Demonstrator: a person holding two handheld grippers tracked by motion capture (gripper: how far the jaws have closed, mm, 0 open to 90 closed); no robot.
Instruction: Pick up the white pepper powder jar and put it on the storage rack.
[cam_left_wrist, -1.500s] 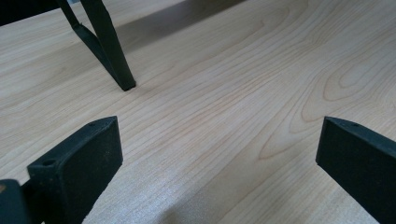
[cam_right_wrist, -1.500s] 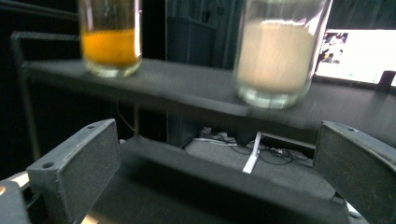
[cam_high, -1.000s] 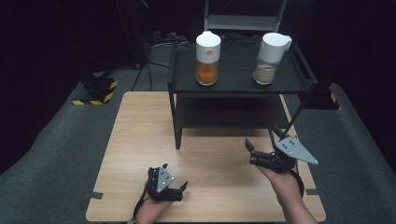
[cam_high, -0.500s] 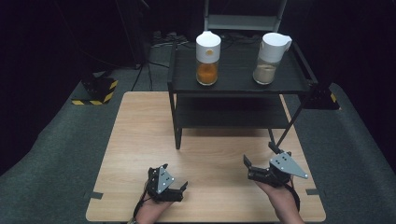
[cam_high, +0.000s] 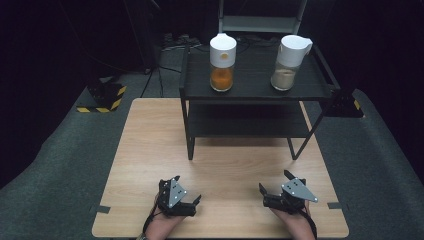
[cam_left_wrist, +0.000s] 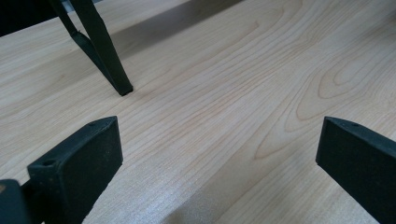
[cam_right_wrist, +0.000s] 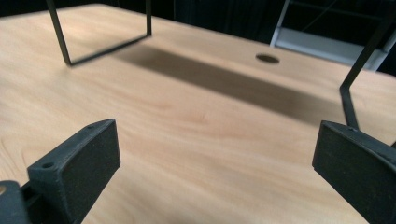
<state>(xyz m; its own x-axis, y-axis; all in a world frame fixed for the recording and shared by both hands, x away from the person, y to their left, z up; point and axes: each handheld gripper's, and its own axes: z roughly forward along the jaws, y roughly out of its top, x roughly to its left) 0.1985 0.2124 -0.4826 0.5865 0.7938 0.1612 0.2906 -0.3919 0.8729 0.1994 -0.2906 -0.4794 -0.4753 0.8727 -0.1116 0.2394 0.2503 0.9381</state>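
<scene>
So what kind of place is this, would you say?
Probably a lab or studio set up for recording: a wooden table in a dark, curtained room, hazard-striped tape on the floor, and a black shelf rack holding two jars.

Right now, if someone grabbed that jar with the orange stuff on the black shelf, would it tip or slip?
The orange-filled jar looks tall and narrow, so a push near its white cap would probably tip it. Its clear body seems smooth, maybe glass, so likely slippery and breakable. It is only partly filled at the bottom, which should steady it somewhat on the black shelf.
</scene>
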